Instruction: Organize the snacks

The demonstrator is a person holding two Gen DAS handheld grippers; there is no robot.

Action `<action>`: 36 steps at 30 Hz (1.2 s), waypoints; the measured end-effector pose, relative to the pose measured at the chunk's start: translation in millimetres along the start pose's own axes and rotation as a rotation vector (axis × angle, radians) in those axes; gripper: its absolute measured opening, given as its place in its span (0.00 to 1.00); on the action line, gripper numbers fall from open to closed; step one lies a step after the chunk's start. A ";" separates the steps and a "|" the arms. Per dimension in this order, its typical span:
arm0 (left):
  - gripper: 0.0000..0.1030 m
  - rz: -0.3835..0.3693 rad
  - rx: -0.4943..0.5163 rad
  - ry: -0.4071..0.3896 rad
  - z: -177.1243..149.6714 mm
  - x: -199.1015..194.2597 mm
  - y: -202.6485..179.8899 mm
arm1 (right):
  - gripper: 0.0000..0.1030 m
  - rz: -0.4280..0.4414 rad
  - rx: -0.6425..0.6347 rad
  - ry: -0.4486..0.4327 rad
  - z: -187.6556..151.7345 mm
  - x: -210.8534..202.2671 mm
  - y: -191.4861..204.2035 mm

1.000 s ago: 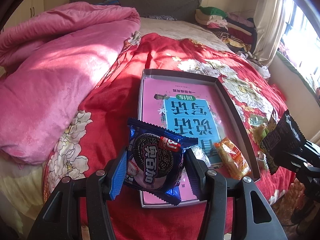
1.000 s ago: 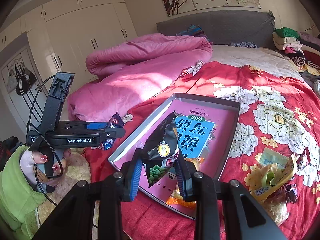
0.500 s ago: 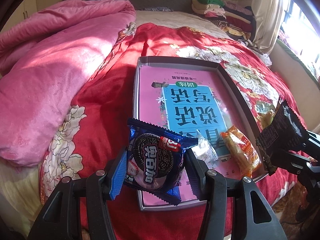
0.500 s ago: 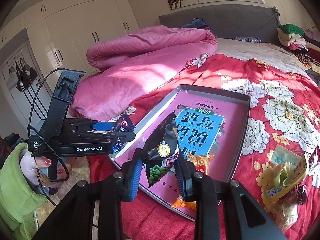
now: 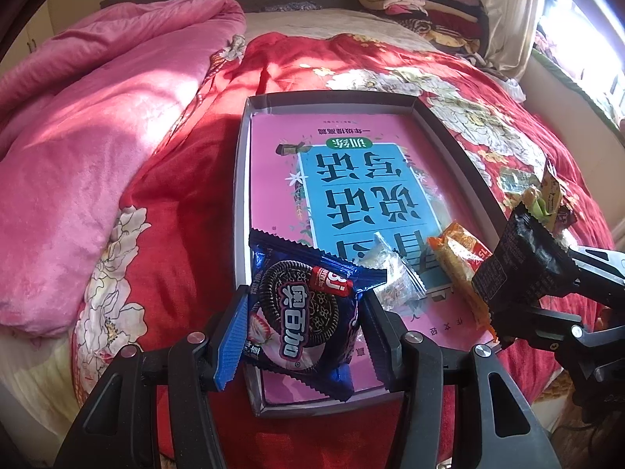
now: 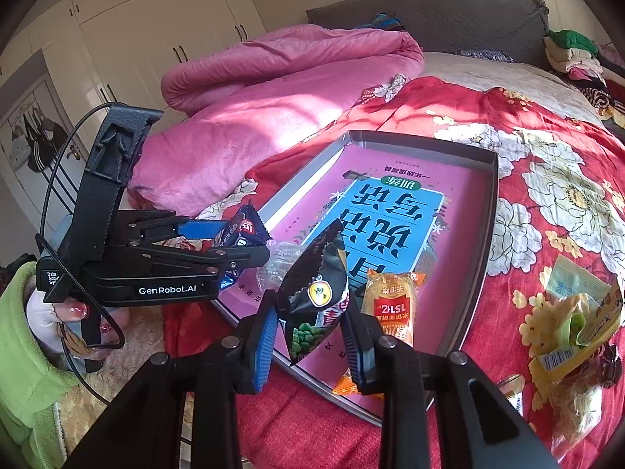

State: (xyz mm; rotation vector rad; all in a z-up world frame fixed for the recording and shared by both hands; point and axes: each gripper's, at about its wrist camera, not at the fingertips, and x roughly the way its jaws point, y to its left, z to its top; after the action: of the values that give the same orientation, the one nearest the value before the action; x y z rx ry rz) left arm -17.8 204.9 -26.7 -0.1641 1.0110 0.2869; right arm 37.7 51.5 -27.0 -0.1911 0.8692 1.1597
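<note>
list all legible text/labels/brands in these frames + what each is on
"GenRobot.AI": side of the left gripper.
"奥百加": blue cookie packet in the left gripper.
"说话写话", "训练": book cover in the tray, upside down to the camera.
"1514亿": orange snack packet in the tray.
Too small or blurred: print on the black pea packet in the right gripper, the book's other lines, the "Data Acqui..." sticker.

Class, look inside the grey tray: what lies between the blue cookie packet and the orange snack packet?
A small clear plastic wrapper lies on the tray between the blue cookie packet and the orange snack packet; the left wrist view shows it best.
</note>
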 end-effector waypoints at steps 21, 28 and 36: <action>0.54 -0.053 0.030 0.048 -3.6 11.2 -10.5 | 0.32 -0.021 0.012 0.063 -11.4 14.0 -5.5; 0.55 -0.055 0.036 0.053 -3.5 12.2 -11.1 | 0.32 -0.021 0.010 0.084 -16.4 16.9 -4.9; 0.55 -0.060 0.038 0.057 -3.4 12.8 -11.2 | 0.32 -0.010 0.001 0.086 -17.8 13.8 -0.3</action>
State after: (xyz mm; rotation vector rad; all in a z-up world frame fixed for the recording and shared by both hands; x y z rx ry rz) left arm -10.7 195.4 -39.3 -0.1688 1.0651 0.2089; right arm 30.9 51.5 -48.4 -0.2462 0.9432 1.1481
